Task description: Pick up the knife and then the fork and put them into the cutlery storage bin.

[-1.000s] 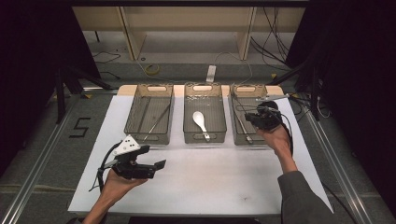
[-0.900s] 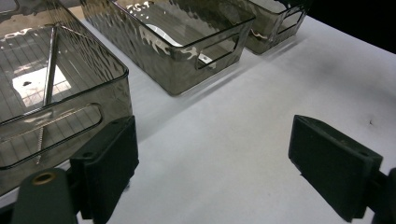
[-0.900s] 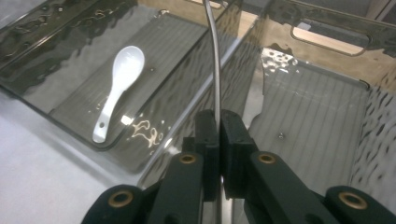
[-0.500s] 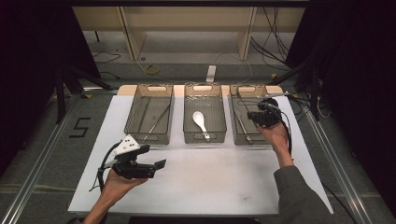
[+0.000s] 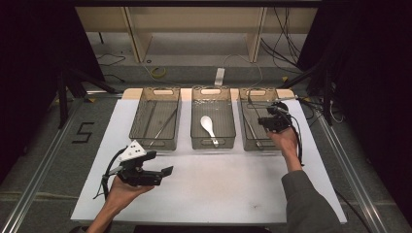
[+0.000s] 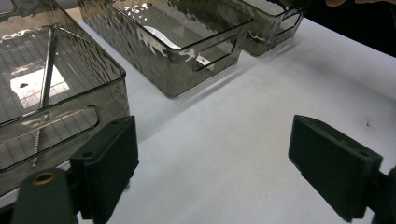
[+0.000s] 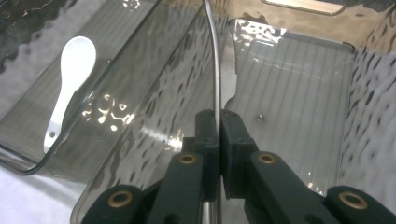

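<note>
My right gripper (image 5: pixel 268 121) hovers over the right clear bin (image 5: pixel 251 145), shut on a thin metal rod (image 7: pixel 215 65) that sticks out past its closed jaws. In the right gripper view, the rod runs along the wall between the right bin (image 7: pixel 299 93) and the middle one. A white spoon (image 5: pixel 208 125) (image 7: pixel 70 74) lies in the middle bin (image 5: pixel 213 144). My left gripper (image 5: pixel 158 164) (image 6: pixel 212 140) is held low over the white table sheet at front left, jaws wide open with nothing between them.
The left bin (image 5: pixel 154 143) (image 6: pixel 60 93) holds thin metal rods (image 5: pixel 163 127). Another rod (image 5: pixel 252 131) lies in the right bin. All three bins stand in a row at the back of the white sheet (image 5: pixel 218 189). Dark floor and metal rails flank the table.
My right gripper has crept slightly lower over the right bin, still holding the rod. The left gripper has kept still.
</note>
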The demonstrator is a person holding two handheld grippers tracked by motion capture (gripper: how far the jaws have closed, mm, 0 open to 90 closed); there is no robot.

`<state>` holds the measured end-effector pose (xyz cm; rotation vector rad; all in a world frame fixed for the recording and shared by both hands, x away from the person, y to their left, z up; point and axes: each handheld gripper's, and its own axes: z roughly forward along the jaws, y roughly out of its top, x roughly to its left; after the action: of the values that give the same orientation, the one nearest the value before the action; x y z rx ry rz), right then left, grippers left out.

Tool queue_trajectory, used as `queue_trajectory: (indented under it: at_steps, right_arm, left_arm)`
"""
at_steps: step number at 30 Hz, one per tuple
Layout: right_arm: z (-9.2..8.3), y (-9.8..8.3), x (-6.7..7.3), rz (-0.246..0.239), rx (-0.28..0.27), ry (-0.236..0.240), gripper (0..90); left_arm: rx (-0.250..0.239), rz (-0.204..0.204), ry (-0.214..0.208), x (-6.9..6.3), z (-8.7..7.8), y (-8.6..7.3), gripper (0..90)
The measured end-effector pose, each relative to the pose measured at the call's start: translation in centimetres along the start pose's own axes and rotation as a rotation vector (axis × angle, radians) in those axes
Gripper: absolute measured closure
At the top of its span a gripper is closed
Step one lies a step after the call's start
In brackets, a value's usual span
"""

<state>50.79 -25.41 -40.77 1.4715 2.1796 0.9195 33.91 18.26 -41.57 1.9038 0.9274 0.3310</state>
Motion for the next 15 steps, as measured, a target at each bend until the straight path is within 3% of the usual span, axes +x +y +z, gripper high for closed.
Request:
queue_trajectory:
  at_steps: [15]
  right_arm:
    - [0.75, -0.54, -0.43, 0.041, 0.038, -0.026, 87.1]
  left_arm:
    - [0.005, 0.005, -0.002, -0.09, 0.08, -0.02, 15.3]
